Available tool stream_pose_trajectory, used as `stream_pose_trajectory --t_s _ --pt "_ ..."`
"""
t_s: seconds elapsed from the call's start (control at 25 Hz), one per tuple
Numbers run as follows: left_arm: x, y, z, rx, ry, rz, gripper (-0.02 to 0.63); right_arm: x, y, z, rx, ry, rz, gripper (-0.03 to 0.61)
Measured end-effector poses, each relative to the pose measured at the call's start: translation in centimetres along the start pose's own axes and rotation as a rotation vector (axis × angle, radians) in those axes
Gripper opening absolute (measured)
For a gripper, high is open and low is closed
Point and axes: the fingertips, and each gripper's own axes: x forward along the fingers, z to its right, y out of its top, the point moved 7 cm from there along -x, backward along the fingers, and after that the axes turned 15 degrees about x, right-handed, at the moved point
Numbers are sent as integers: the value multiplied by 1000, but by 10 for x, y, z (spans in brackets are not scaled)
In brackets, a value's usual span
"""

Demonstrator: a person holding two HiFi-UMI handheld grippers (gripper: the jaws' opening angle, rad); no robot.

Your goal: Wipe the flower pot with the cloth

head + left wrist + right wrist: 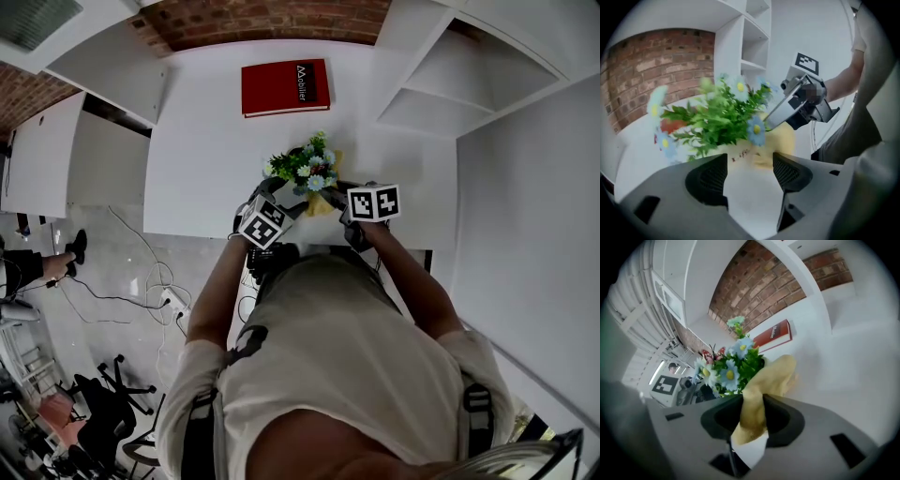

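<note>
A white flower pot (pixel 740 152) with small print on it holds green leaves and blue and white flowers (pixel 305 167) near the white table's (pixel 206 141) front edge. My left gripper (pixel 750 164) is open, its jaws wide, and the pot's lower body sits just beyond the tips. In the head view this gripper (pixel 281 208) reaches the pot from the front left. My right gripper (pixel 752 408) is shut on a yellow cloth (pixel 766 380). The cloth's free end (pixel 322 203) hangs against the pot's right side, under the flowers (pixel 731 366). The left gripper view is blurred.
A red book (pixel 285 86) lies flat at the back of the table. White shelving (pixel 450 84) stands at the right, a brick wall (pixel 262 23) behind. Cables and a power strip (pixel 173 300) lie on the floor at the left.
</note>
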Motion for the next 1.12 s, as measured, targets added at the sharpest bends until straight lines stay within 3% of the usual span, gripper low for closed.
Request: stream_pose_trajectory --t_s 0.08,0.16,0.36,0.68,1.12 --pt "5 -2 14 35 -31 -34 319 8 -11 9 16 -26 -28 135" --pt "5 -5 21 39 -6 -38 319 13 -21 19 21 -73 -58 135" --pt "-8 -16 -8 -75 78 1 319 12 -29 33 42 -108 -74 138" --pt "-5 7 -44 -109 -25 110 341 5 -1 21 -1 -22 -1 140" --pt "-6 10 -11 -143 -61 147 339 9 -8 32 -19 -46 -36 138"
